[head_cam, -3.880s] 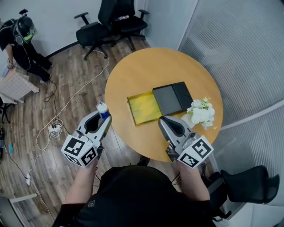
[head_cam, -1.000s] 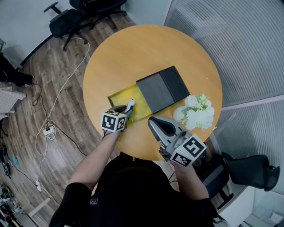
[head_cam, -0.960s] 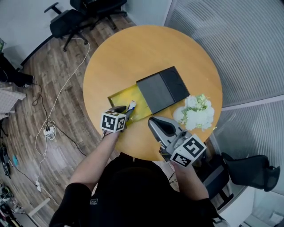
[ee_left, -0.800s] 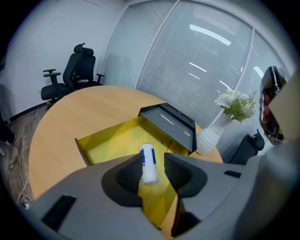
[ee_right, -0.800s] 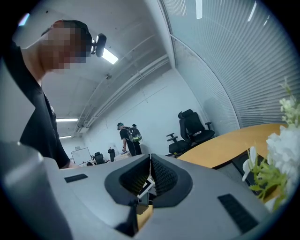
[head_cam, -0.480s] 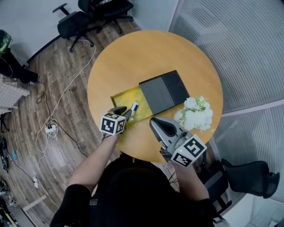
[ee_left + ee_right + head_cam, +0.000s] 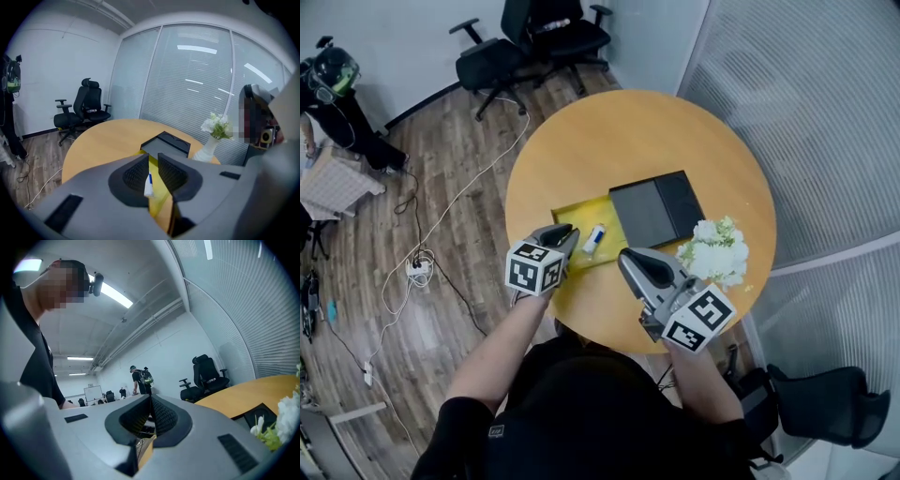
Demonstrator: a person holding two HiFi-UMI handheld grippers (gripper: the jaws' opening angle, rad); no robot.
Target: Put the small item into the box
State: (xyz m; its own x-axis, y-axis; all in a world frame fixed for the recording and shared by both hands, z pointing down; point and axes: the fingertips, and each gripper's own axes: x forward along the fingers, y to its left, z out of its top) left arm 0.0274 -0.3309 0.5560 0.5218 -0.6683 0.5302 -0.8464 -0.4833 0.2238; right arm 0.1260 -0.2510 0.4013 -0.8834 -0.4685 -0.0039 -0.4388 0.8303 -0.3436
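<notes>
White tube (image 7: 594, 238) lying in yellow box (image 7: 575, 214); left tongs (image 7: 153, 159) just been closing, narrow, empty; right tongs (image 7: 150, 401) together.

Singles on the bench (image 7: 609, 141), pairs around it.
One round bench, one box (image 7: 572, 217), one small item (image 7: 594, 238), one vase of flowers (image 7: 715, 253); two grippers, left gripper (image 7: 570, 232) and right gripper (image 7: 625, 255); two office chairs (image 7: 492, 64) (image 7: 567, 28) far left.

item (image 7: 594, 238): small white tube, blue band, lying flat in box | box (image 7: 565, 213): yellow inside, black lid (image 7: 656, 208) slid aside
</notes>
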